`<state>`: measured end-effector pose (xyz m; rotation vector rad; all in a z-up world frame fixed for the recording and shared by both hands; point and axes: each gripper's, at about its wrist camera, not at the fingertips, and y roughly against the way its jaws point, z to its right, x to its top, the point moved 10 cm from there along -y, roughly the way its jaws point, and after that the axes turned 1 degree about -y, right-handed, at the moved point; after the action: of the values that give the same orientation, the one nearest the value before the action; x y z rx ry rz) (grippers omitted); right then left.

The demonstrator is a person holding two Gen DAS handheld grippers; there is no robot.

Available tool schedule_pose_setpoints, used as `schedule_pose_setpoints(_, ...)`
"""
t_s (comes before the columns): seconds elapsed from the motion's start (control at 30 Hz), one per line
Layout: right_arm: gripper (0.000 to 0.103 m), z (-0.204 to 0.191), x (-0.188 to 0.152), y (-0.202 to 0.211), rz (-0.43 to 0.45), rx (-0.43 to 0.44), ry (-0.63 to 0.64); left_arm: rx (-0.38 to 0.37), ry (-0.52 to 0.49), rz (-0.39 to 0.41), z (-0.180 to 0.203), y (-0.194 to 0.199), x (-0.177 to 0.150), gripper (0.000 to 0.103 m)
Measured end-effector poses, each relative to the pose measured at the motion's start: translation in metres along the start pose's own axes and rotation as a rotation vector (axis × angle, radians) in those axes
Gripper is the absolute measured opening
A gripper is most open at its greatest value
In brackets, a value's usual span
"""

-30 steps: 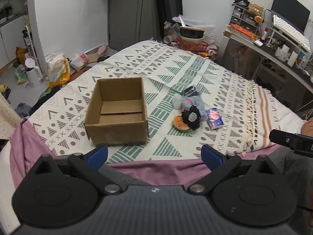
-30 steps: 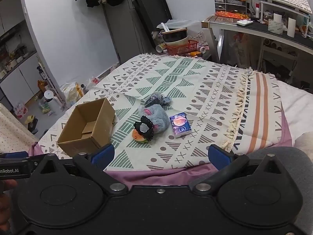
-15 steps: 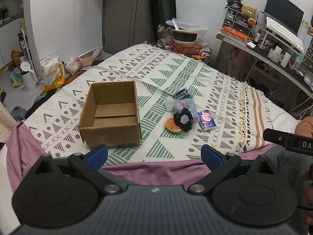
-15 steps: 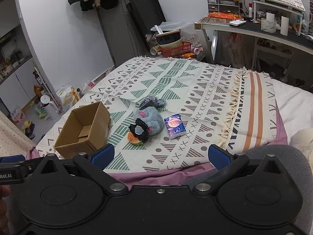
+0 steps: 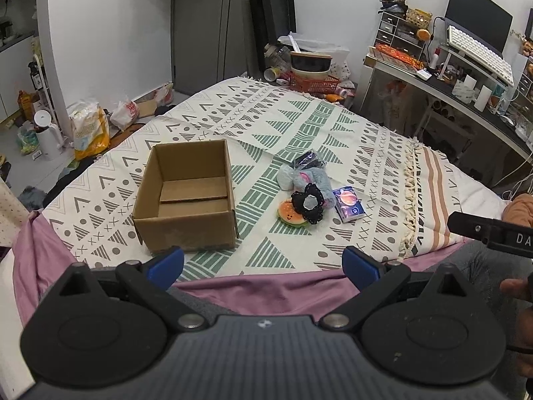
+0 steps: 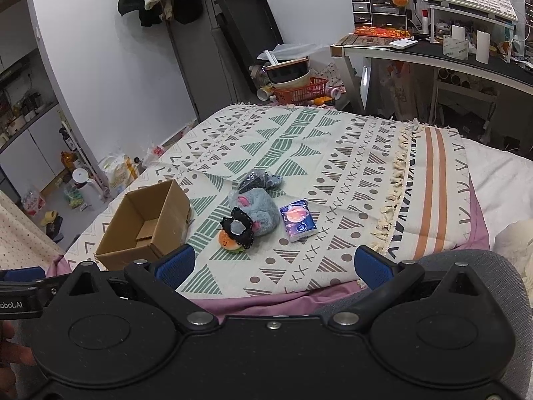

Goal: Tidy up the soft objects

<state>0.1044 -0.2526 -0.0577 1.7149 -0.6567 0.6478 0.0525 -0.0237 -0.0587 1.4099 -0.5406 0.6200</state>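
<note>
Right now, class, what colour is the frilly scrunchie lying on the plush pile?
Black, around a pale centre. The scrunchie shows best in the left wrist view.

One cardboard box [image 5: 186,196], one tissue pack [image 5: 348,204], two grippers

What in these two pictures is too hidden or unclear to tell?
- Cardboard box: right wrist view, its near wall hides part of the floor.
- Grey plush: both views, the black scrunchie covers its front.
- Dark packet: too small to identify.
- Right gripper: left wrist view, cut off by the edge.
</note>
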Motion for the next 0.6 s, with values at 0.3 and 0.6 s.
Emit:
schedule_pose_setpoints(0.3,0.103,0.0071,0.0014,0.0018,0.007,0.014,-0.017,0.016,-0.008,0.004,0.0058,-0.0005,0.0041,0.100)
schedule_pose_setpoints(0.6,0.103,0.0099,-0.0004,-0.0019,0.003,0.015,-0.013,0.033,-0.006,0.010,0.0084,-0.0019,0.0045,0.100)
